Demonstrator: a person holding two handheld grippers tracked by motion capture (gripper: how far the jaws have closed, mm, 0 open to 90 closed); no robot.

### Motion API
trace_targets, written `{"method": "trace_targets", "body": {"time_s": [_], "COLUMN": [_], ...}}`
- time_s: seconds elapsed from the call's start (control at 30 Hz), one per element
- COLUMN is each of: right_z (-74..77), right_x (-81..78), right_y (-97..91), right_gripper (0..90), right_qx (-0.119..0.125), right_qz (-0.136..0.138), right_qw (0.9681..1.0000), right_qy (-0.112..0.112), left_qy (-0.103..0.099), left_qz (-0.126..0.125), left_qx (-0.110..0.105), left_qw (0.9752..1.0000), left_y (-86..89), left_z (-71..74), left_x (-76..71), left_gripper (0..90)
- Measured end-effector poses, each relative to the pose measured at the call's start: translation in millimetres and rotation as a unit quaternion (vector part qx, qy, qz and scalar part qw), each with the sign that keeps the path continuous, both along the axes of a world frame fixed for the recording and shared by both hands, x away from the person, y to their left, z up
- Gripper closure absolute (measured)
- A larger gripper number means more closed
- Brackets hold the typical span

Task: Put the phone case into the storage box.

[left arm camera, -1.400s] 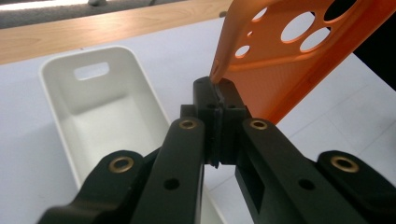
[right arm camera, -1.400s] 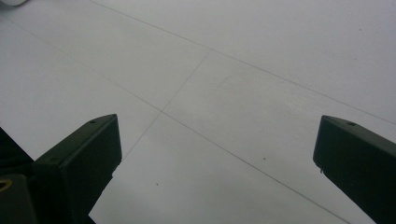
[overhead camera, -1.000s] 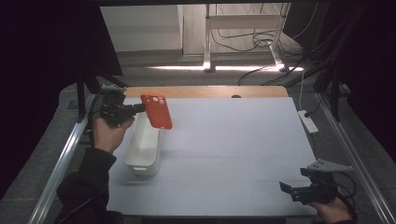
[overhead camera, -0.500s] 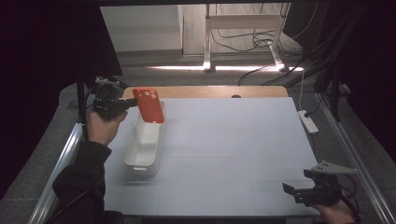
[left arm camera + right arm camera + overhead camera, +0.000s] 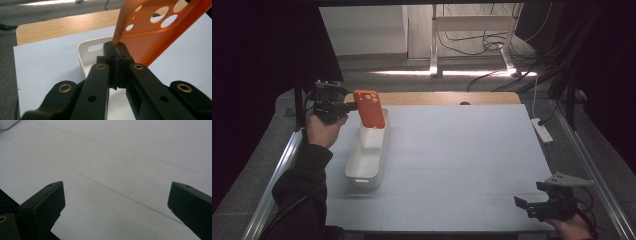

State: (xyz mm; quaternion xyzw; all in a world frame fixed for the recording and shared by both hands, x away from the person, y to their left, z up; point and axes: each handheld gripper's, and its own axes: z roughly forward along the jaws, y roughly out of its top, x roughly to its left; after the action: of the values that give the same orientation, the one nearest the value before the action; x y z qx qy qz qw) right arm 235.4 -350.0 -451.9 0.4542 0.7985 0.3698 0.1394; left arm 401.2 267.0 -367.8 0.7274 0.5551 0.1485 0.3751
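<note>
Left gripper (image 5: 348,106) clamped on orange phone case (image 5: 370,108) edge, holding it just above white bin (image 5: 367,155) far end, likely for drop-in; right gripper (image 5: 523,206) wide, idle.

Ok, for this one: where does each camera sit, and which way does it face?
High view: above the person's side, looking forward and down on the table; both forearms and grippers show.
Left gripper view: rides the left gripper, facing its shut jaws, the orange phone case and white bin.
Right gripper view: rides the right gripper, facing bare tabletop.
Shared: case and bin, high and left views.
</note>
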Motion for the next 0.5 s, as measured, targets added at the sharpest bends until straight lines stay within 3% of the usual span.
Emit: {"method": "trace_targets", "body": {"time_s": [0.5], "right_z": [-0.5], "right_x": [0.2], "right_y": [0.5], "right_gripper": [2.2], "right_qx": [-0.001], "right_qz": [0.002], "right_qw": [1.0000], "right_qy": [0.002], "left_qy": [0.017], "left_qz": [0.010], "left_qx": [0.017], "left_qw": [0.9997], "left_y": [-1.5], "left_z": [-18.8], "left_x": [23.3], "left_gripper": [89.6]}}
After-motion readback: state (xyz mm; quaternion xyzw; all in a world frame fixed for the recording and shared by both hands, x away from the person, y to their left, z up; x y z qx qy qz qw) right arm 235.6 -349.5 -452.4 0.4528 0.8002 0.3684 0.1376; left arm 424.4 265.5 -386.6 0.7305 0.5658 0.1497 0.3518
